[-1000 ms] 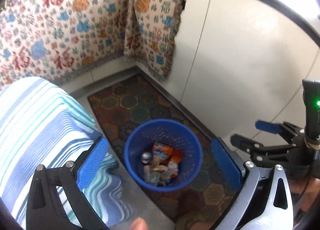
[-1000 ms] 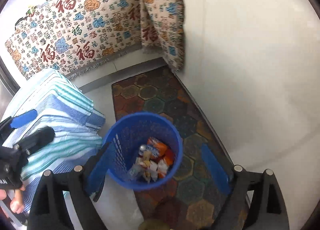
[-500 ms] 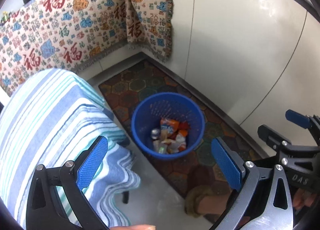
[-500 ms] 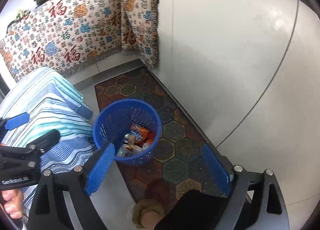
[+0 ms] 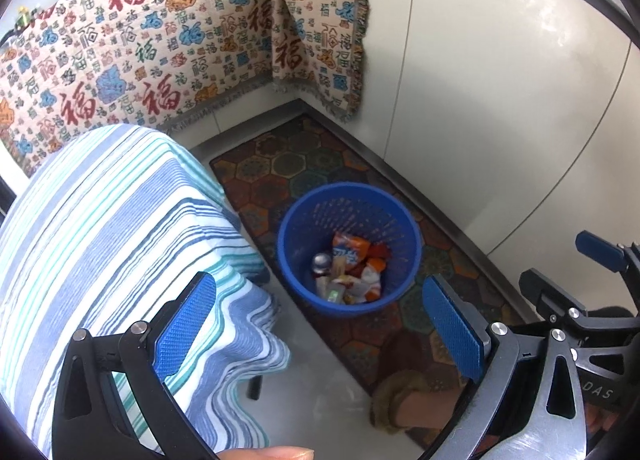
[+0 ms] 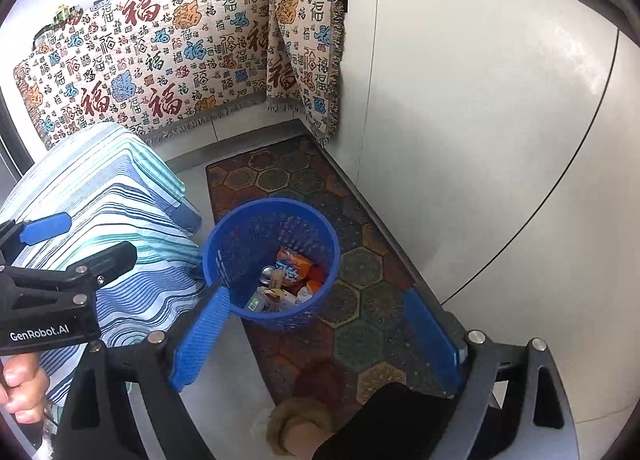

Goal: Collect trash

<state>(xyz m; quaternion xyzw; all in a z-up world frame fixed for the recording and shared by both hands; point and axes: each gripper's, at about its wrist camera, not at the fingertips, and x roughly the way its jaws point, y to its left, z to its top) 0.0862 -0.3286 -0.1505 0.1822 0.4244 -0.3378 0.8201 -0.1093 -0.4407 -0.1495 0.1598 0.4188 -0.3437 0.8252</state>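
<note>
1. Left wrist view: the left hand-held gripper (image 5: 320,334) hangs wide and empty high above a blue plastic wastebasket (image 5: 294,260), which stands on the hexagon-patterned floor mat (image 5: 292,167) beside the desk under its striped cloth (image 5: 100,240). The trash (image 5: 350,268), a snack packet, a can and crumpled wrappers, lies at the bottom of the basket. A second ago the basket filled more of the frame; it now sits smaller and farther below, so the gripper has risen and pulled back. The right hand-held gripper (image 5: 568,272) shows at the right edge, fingers spread.

2. Right wrist view: the right hand-held gripper (image 6: 316,334) is likewise wide apart and carries nothing, its left pad overlapping the basket rim only in the picture. The wastebasket (image 6: 224,260) has also shrunk here since a second ago, and the person's slippered foot (image 6: 298,426) has come into sight on the mat. The left hand-held gripper (image 6: 60,236) hovers over the striped desk, open.

3. Judgement: with both tools empty and withdrawing from a filled basket, the drop looks finished; no loose litter shows on the floor or desk.
</note>
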